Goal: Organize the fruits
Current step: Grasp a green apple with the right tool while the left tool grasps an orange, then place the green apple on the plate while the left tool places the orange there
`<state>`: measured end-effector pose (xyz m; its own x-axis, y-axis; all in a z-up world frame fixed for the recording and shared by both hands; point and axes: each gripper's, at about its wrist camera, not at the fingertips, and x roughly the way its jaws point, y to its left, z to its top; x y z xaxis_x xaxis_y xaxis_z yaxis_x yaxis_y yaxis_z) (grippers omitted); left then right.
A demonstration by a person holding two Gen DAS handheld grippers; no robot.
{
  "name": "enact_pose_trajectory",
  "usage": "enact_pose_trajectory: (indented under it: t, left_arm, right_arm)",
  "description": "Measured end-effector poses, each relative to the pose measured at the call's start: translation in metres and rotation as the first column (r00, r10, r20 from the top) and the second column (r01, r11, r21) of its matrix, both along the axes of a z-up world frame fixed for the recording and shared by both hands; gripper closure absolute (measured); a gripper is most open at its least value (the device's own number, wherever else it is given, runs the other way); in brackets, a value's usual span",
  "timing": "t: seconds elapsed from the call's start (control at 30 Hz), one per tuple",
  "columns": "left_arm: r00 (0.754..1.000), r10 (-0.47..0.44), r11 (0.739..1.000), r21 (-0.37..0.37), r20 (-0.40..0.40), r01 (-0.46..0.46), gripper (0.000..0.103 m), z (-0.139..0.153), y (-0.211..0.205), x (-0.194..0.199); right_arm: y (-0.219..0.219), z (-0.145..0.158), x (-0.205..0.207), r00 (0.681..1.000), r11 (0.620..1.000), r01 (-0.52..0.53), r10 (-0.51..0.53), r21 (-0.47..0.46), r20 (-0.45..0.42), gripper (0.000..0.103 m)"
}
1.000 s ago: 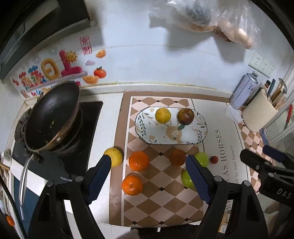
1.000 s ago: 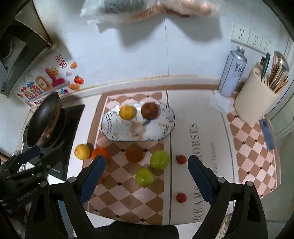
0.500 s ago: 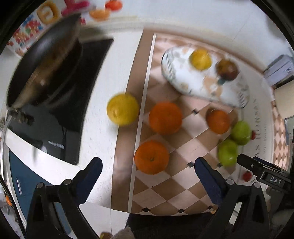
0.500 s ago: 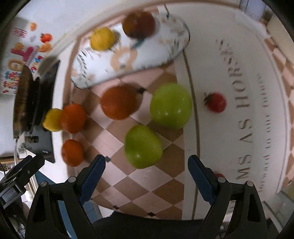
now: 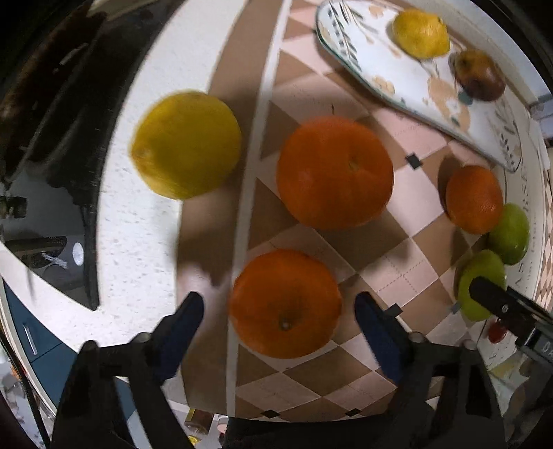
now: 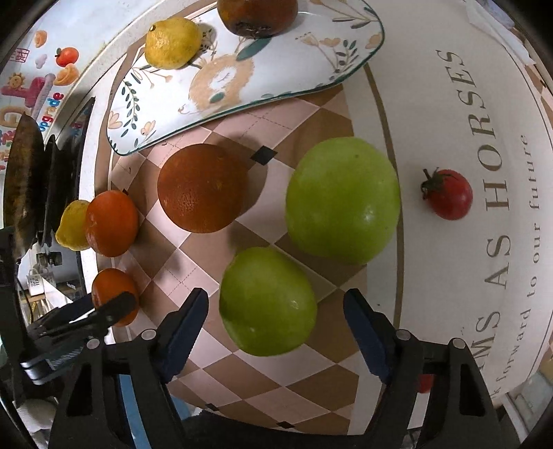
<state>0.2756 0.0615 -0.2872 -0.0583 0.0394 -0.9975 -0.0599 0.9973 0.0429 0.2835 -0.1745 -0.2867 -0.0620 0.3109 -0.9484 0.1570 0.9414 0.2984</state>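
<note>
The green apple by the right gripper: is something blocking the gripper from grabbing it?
No. The right gripper is open, and the nearest green apple sits straight ahead between its fingers with nothing between. The other green apple lies just behind it.

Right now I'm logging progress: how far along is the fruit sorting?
Done: a lemon and a dark fruit sit on the plate. In hand: nothing; the left gripper brackets an orange, the right gripper a green fruit. The other fruits remain on the mat.

left gripper: black frame | blue pads | silver screws || right gripper: black frame | blue pads | silver screws
</note>
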Motion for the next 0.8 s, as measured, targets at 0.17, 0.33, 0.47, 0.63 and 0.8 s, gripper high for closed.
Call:
enact_pose_trajectory:
  t: [0.17,0.33,0.47,0.63,0.8]
  left_arm:
    - [1.0,-0.025,1.0,0.01,0.012,0.025,0.041,-0.006,-0.006,-0.005]
    - [0.999,-0.045,0.999,-0.017,0.024,0.045,0.042,-0.007,-0.023,-0.014]
    - [0.997,-0.069,0.998,0.001,0.04,0.069,0.042,-0.008,-0.039,-0.021]
    - [0.997,-0.067,0.995,-0.071,-0.025,0.065,0.042,-0.003,-0.049,-0.023]
    - [0.997,-0.071,0.988,-0.135,0.034,0.075,0.042,0.035,-0.056,-0.016]
  right_arm:
    - [0.01,-0.003,0.002,0.999,0.999,-0.034,0.034,-0.001,-0.005,0.045]
    - [0.021,-0.004,-0.006,0.994,0.994,-0.102,0.102,-0.027,-0.03,0.045]
    - [0.021,-0.005,-0.006,0.994,0.994,-0.107,0.106,-0.02,-0.028,0.045]
    - [0.024,-0.006,-0.008,0.992,0.991,-0.129,0.129,-0.034,-0.016,0.045]
    - [0.012,0.016,-0.005,0.995,0.995,-0.096,0.096,-0.005,0.029,0.045]
